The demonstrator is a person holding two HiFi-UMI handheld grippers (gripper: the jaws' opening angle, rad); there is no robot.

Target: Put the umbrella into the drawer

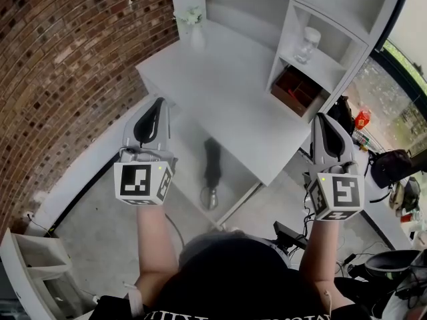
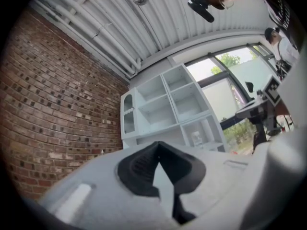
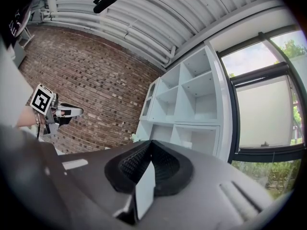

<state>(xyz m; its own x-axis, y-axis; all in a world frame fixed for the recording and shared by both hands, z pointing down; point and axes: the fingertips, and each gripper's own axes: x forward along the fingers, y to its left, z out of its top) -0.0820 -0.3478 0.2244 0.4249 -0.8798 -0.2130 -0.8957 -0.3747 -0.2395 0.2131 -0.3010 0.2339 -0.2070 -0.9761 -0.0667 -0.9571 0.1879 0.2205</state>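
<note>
Black folded umbrella (image 1: pixel 212 167) is lying in the open drawer (image 1: pixel 189 153), which sticks out from under the white bench (image 1: pixel 227 92). It lies lengthwise with its handle end towards the drawer's front edge, closest to the person.

Neither gripper is on it. In the head view the left gripper (image 1: pixel 157 105) is held up over the left side of the drawer, so the umbrella shows below and just to the right of it, clearly apart. The right gripper (image 1: pixel 320 120) is off past the bench's right corner, well apart from the umbrella. So the umbrella sits roughly between the two, closer to the left one.

Left gripper view: the fingers (image 2: pixel 139 169) are pressed together at the tips with nothing between them, pointing at the white shelf unit (image 1: pixel 287 19) and the brick wall (image 1: pixel 67 65). Right gripper view is the same deal: fingers (image 3: pixel 132 164) closed on each other, empty, facing the shelves.

Other stuff: a clear jar (image 1: pixel 307 44) in one cubby, a reddish-brown box (image 1: pixel 298 89) in the cubby below it, and a little white vase (image 1: pixel 195 29) with flowers at the back of the bench.
</note>
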